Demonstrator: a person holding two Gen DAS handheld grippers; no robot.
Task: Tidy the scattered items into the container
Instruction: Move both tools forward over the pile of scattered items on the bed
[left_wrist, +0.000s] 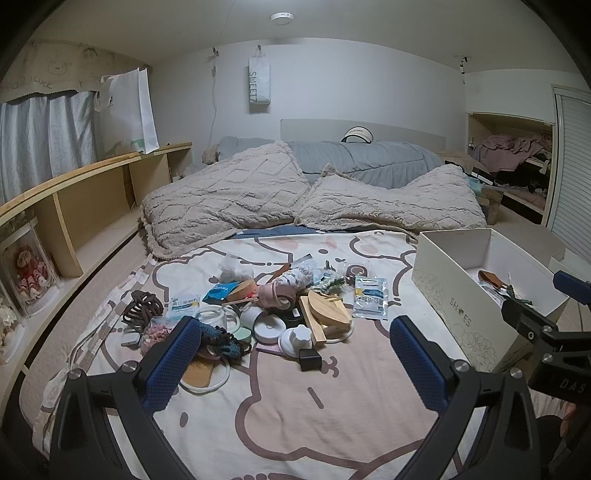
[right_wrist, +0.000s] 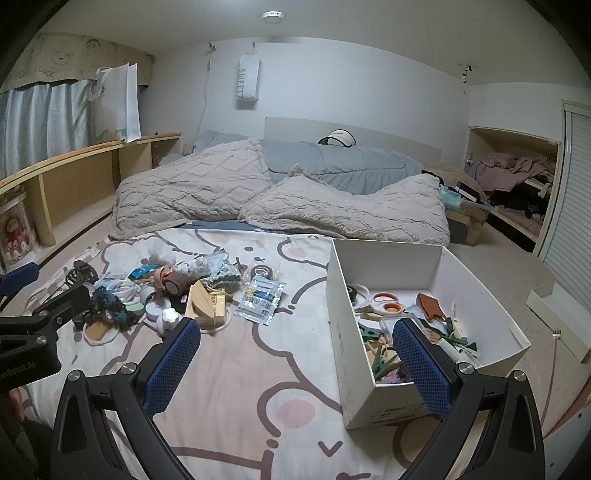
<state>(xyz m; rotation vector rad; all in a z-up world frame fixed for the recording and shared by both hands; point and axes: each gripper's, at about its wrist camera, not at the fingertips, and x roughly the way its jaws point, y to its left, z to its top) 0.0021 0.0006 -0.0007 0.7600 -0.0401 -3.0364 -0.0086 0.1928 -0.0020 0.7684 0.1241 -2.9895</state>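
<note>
A wide bed (left_wrist: 332, 398) covered by a cream blanket with a pink-and-brown cartoon print carries everything. A heap of small items lies left of centre: a brown plastic claw hair clip (left_wrist: 142, 308), a pale wooden block (left_wrist: 325, 314), a small black cube (left_wrist: 309, 359) and a clear foil sachet (left_wrist: 370, 297). An open white cardboard shoebox (right_wrist: 343, 325) sits to the right, and two beige textured pillows (left_wrist: 229, 192) lie behind.

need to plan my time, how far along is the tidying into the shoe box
Partly done. The shoe box already holds tape rolls, green pegs and a brown leather piece. Nothing is in hand: the left gripper and the right gripper are both open and empty. A big pile on the bedspread is left.
</note>
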